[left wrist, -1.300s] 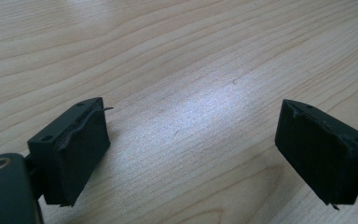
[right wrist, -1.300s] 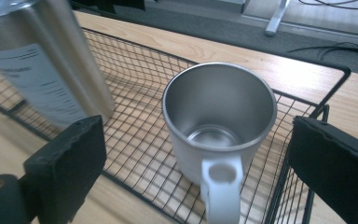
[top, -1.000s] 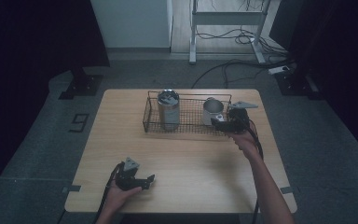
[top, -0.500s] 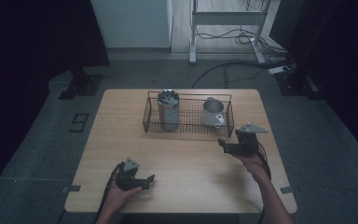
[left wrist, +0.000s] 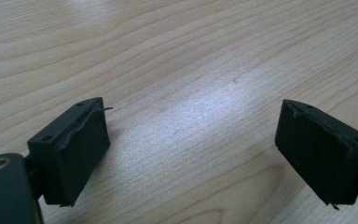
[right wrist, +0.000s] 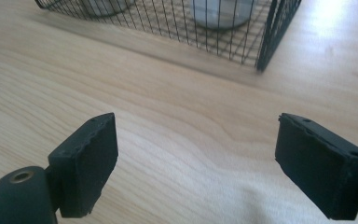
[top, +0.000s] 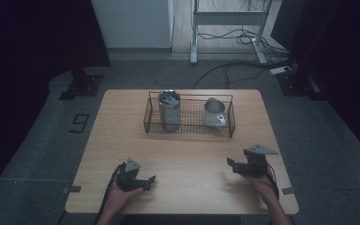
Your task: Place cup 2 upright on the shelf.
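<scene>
Two vessels in black wire basket (top: 190, 126) on wooden tabletop (top: 187, 159).
Steel tumbler (top: 169, 109) left, white mug (top: 213, 113) right, both upright; left claw (top: 146, 182) and right claw (top: 230, 165) agape, empty.

I am counting one light wooden table (top: 187, 154) and one black wire basket (top: 189, 127) sitting on it. Inside I am seeing two vessels: one tall metal tumbler (top: 169, 110) and one white mug (top: 213, 113). I am working two black two-jaw grippers, the left gripper (top: 149, 180) and the right gripper (top: 231, 163), each showing two jaws standing apart.
</scene>
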Demonstrator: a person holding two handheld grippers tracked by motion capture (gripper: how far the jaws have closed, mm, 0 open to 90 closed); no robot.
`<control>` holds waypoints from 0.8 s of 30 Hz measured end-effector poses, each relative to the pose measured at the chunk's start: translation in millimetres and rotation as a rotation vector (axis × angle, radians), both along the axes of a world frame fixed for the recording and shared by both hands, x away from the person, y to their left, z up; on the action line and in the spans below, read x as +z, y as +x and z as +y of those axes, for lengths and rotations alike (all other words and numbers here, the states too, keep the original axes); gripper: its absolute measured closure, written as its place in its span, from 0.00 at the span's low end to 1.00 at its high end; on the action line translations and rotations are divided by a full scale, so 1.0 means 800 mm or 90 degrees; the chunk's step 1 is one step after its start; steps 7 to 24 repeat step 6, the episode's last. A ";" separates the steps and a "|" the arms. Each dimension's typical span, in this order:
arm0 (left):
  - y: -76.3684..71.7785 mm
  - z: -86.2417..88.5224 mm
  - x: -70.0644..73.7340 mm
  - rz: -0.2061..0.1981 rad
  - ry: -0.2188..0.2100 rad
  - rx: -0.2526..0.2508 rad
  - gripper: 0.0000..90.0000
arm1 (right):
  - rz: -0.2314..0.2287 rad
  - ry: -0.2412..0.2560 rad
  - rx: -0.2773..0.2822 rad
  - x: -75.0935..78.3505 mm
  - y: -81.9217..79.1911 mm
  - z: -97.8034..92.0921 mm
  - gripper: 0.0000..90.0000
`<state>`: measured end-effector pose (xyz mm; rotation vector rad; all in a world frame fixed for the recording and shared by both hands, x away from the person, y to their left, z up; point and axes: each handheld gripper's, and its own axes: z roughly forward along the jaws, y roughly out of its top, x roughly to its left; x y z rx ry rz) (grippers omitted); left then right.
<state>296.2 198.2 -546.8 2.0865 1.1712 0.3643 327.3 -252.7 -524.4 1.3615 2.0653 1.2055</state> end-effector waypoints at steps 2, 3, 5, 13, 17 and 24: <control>0.000 0.000 0.000 0.000 0.000 0.000 0.11 | 0.003 -0.002 -0.003 -0.004 -0.001 0.000 0.15; 0.000 0.000 0.000 0.000 0.000 0.000 0.11 | 0.002 -0.003 -0.003 -0.005 0.000 0.000 0.15; 0.000 0.000 0.000 -0.001 0.002 0.000 0.11 | -0.001 -0.003 -0.006 -0.005 0.000 -0.001 0.15; 0.000 0.000 0.000 -0.001 0.001 0.000 0.11 | -0.002 -0.002 -0.007 -0.004 0.001 -0.001 0.15; 0.000 0.000 0.000 -0.001 0.001 0.000 0.11 | -0.002 -0.002 -0.007 -0.004 0.001 -0.001 0.15; 0.000 0.000 0.000 -0.001 0.001 0.000 0.11 | -0.002 -0.002 -0.007 -0.004 0.001 -0.001 0.15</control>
